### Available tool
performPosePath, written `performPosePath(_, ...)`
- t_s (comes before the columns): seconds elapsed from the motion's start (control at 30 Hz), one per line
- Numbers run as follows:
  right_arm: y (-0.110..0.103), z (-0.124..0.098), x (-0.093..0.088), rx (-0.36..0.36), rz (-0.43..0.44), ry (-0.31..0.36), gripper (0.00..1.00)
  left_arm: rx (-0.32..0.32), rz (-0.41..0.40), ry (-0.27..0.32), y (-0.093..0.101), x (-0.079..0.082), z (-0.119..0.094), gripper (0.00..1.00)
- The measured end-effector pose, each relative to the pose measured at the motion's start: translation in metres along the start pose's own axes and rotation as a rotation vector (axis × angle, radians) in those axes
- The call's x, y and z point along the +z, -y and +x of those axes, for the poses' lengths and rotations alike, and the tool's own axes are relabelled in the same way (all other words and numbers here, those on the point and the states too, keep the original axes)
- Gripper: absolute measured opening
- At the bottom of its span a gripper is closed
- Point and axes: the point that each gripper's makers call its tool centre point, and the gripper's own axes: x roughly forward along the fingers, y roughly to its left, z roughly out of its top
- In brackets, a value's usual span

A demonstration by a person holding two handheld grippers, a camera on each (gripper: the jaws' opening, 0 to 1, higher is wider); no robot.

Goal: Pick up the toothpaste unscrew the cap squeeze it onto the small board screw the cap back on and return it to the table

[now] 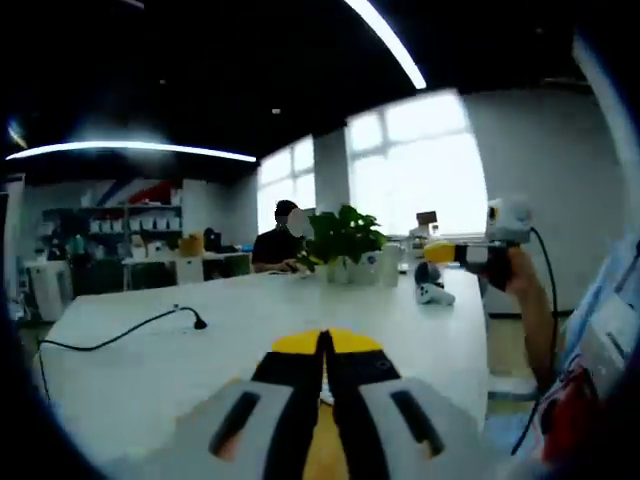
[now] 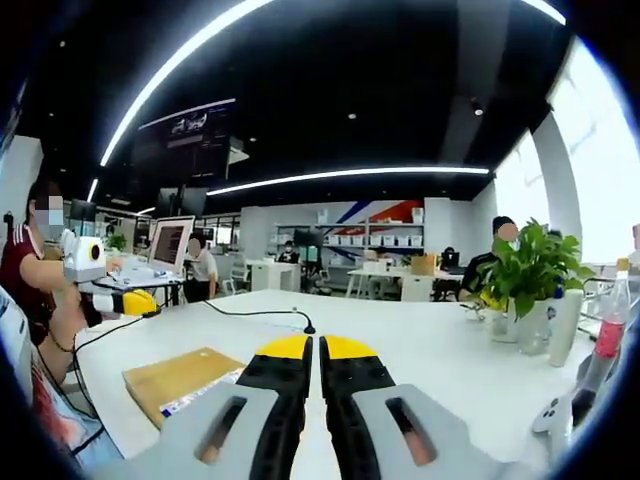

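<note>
A small wooden board (image 2: 178,378) lies on the white table (image 2: 420,350) at the lower left of the right gripper view. Along its near edge lies a white tube with coloured print, apparently the toothpaste (image 2: 203,394). My right gripper (image 2: 318,348) is raised above the table to the right of the board, its yellow-tipped jaws shut with nothing between them. It appears again at the right of the left gripper view (image 1: 442,252), held by a hand. My left gripper (image 1: 325,343) is also shut and empty over the table, and it is seen from the right gripper view (image 2: 135,301).
A black cable (image 1: 120,335) runs across the table. At the far side stand a potted plant (image 2: 530,270), a bottle with a red label (image 2: 610,340) and a white controller (image 2: 550,415). People sit at desks beyond.
</note>
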Motion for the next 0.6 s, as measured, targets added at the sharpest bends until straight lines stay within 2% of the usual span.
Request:
performPosePath(0.1,0.002,0.000,-0.001,-0.012,0.003,0.002,0.02,0.118,-0.003,0.052,-0.036,0.012,-0.032,0.00)
performPosePath(0.17,0.002,0.000,-0.002,-0.018,0.006,0.005,0.02,0.181,0.014,0.059,-0.056,0.018,-0.048,0.01)
performPosePath(0.27,0.002,0.001,-0.005,-0.022,0.013,0.000,0.03,0.281,-0.004,0.094,-0.079,0.023,-0.071,0.01)
performPosePath(0.43,0.008,-0.001,-0.009,-0.035,0.016,-0.007,0.03,0.428,0.040,0.062,-0.105,0.016,-0.097,0.03)
performPosePath(0.53,0.014,-0.003,-0.006,-0.060,0.020,0.015,0.08,0.481,0.056,0.059,-0.117,0.015,-0.103,0.13)
performPosePath(0.6,0.020,-0.005,-0.003,-0.088,0.004,0.034,0.16,0.548,0.083,0.061,-0.127,0.015,-0.108,0.32)
